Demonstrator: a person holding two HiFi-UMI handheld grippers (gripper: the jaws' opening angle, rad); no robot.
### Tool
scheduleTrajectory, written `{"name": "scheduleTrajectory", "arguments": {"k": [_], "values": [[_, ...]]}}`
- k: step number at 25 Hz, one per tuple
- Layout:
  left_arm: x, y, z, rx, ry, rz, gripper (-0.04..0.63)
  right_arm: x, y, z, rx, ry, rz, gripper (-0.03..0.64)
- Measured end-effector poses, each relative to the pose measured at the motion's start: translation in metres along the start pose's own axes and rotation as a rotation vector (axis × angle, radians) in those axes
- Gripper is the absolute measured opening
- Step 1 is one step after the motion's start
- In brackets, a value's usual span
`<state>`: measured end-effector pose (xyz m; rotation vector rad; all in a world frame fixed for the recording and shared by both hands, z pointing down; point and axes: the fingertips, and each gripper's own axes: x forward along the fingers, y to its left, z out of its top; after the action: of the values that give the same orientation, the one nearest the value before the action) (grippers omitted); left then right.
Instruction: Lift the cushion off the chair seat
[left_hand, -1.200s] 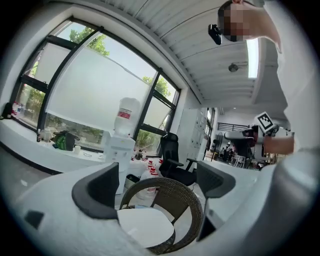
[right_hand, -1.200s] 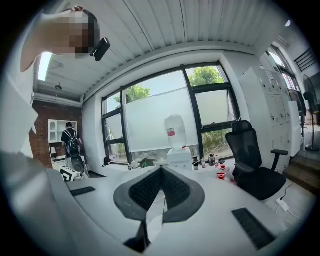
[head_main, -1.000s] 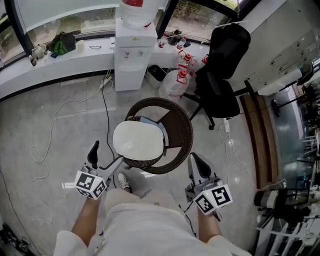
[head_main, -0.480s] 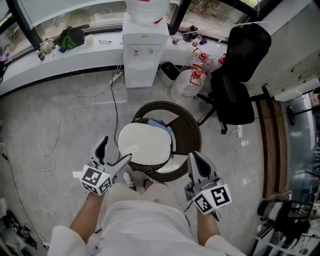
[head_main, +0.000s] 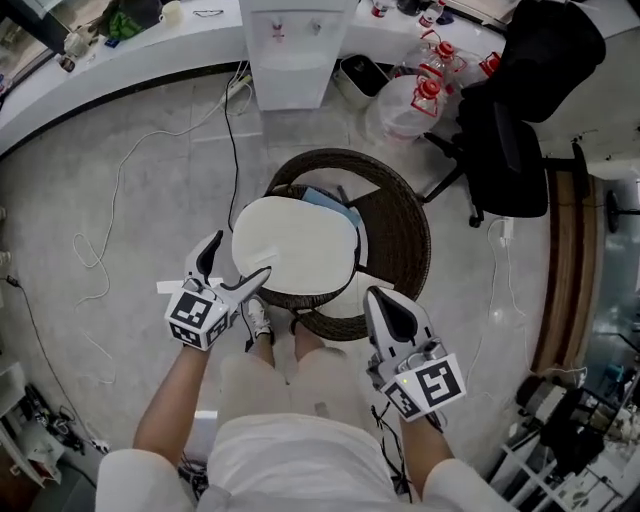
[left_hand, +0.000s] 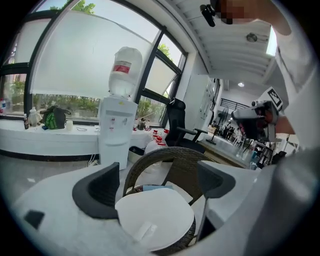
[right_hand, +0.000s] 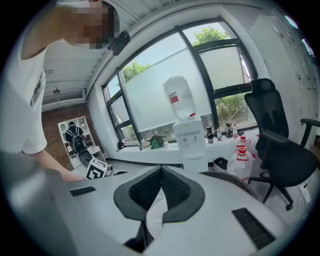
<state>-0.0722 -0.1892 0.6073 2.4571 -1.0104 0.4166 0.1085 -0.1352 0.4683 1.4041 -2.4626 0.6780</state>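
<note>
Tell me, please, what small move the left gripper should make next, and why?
Probably ease the left gripper forward until its open jaws straddle the edge of the cushion: they stand apart beside it, gripping nothing, and the cushion lies on the chair.

Office, prob.: water dispenser (head_main: 297, 50), black swivel chair (head_main: 512, 150), long window counter (head_main: 90, 75) w/ clutter.

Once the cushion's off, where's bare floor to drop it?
Best patch: floor left of the wicker chair, between the black cord and the white cable. A smaller strip lies between the chair and the wooden strip. Behind the chair is crowded: dispenser, bottles, office chair.
</note>
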Motion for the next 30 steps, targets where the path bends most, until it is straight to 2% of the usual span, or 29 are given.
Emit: {"name": "scheduleTrajectory", "arguments": {"k": [7, 11, 16, 19, 23, 25, 30], "values": [[0.065, 0.032, -0.068, -0.016, 0.085, 0.009, 0.477, 0.038, -0.026, -0.059, 0.047, 0.057, 0.029, 0.002], [0.098, 0.056, -0.108, -0.07, 0.133, 0.021, 0.477, 0.056, -0.04, -0.086, 0.061, 0.075, 0.042, 0.002], [0.134, 0.077, -0.162, -0.051, 0.249, 0.032, 0.477, 0.071, -0.055, -0.116, 0.086, 0.09, 0.059, 0.002], [0.154, 0.09, -0.182, -0.052, 0.299, 0.038, 0.477, 0.08, -0.067, -0.13, 0.099, 0.103, 0.07, 0.002], [0.177, 0.106, -0.193, -0.093, 0.311, 0.044, 0.477, 0.088, -0.075, -0.14, 0.105, 0.122, 0.093, 0.002], [0.19, 0.115, -0.199, -0.059, 0.341, 0.028, 0.476, 0.092, -0.079, -0.143, 0.102, 0.131, 0.1, 0.002], [0.216, 0.127, -0.23, 0.131, 0.506, -0.083, 0.476, 0.099, -0.089, -0.156, 0.111, 0.145, 0.099, 0.002]]}}
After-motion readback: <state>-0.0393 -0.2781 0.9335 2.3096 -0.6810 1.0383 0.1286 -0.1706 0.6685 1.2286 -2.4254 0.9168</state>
